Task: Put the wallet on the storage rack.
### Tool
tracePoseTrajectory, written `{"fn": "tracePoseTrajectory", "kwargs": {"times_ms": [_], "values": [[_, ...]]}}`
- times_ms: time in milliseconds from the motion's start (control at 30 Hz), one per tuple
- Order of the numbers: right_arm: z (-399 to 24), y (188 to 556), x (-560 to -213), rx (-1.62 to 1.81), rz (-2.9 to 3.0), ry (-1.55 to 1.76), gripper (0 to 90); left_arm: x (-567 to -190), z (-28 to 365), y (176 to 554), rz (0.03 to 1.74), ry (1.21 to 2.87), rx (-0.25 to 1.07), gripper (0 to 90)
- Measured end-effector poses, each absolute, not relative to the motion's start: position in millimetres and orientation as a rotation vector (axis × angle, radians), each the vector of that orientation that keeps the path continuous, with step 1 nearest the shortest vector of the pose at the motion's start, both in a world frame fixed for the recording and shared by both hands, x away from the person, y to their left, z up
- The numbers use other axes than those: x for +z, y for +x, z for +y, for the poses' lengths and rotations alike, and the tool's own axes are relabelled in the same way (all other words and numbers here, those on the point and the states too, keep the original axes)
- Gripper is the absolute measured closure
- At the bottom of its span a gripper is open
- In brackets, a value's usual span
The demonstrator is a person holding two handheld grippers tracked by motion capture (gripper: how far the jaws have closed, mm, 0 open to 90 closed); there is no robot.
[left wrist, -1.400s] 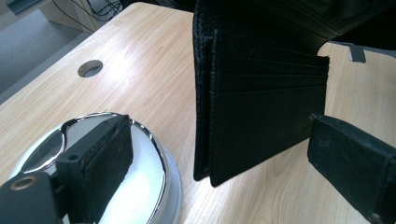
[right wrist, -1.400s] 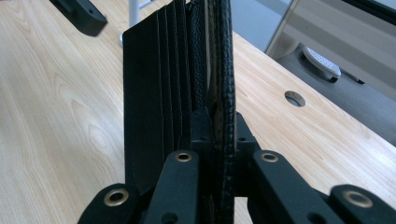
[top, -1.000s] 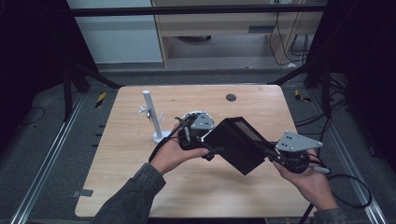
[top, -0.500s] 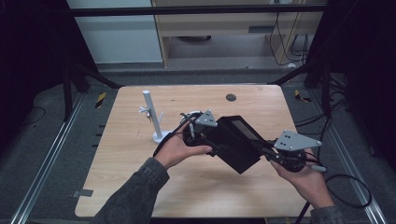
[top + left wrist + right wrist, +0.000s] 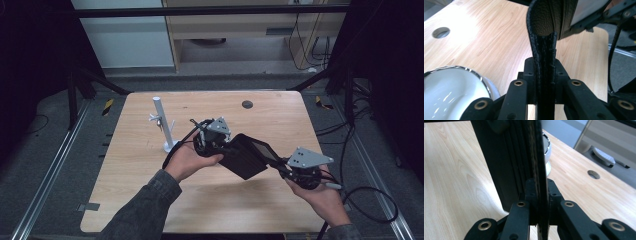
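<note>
A black leather wallet (image 5: 248, 156) is held up just above the counter (image 5: 150, 195) between both tongs. Its stitched edge (image 5: 543, 57) is pinched by the left tongs (image 5: 220, 145), whose jaws have just been closing, as seen up close in the left gripper view. The thin far end (image 5: 539, 182) is clamped by the right tongs (image 5: 284, 169). Further back, a white stand (image 5: 163, 125) and a round hole (image 5: 247, 104) are picked up from the high view.
</note>
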State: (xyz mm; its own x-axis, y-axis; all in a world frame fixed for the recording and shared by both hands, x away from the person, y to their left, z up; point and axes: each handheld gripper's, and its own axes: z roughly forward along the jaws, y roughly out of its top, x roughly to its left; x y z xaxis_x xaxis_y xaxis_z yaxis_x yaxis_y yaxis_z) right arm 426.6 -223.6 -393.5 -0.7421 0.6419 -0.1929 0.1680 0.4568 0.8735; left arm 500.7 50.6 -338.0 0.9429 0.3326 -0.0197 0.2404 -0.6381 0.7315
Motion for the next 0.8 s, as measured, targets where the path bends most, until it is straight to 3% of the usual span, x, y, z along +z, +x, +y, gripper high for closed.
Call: {"fn": "tracePoseTrajectory", "kwargs": {"times_ms": [100,133,167,200,233,333,500,800], "values": [[-221,427,-401,1.267,2.195,0.69,80.9,-331,51,498,0.412,2.32,0.173,79.1],[-217,429,-409,1.286,2.217,0.709,69.9,-324,51,498,0.414,2.339,0.21,79.2],[-217,429,-409,1.286,2.217,0.709,69.9,-324,51,498,0.414,2.339,0.21,79.2],[-213,429,-416,1.269,2.25,0.735,52.7,-319,52,498,0.416,2.349,0.25,79.3],[-213,429,-416,1.269,2.25,0.735,52.7,-319,52,498,0.416,2.349,0.25,79.3],[-208,425,-441,1.257,2.246,0.84,27.6,-307,59,500,0.43,2.358,0.3,79.3],[-217,431,-472,1.208,2.175,1.039,14.4,-298,67,501,0.443,2.364,0.324,79.3],[-235,447,-489,1.032,2.084,1.322,8.7,-272,90,503,0.51,2.318,0.352,79.2]]}}
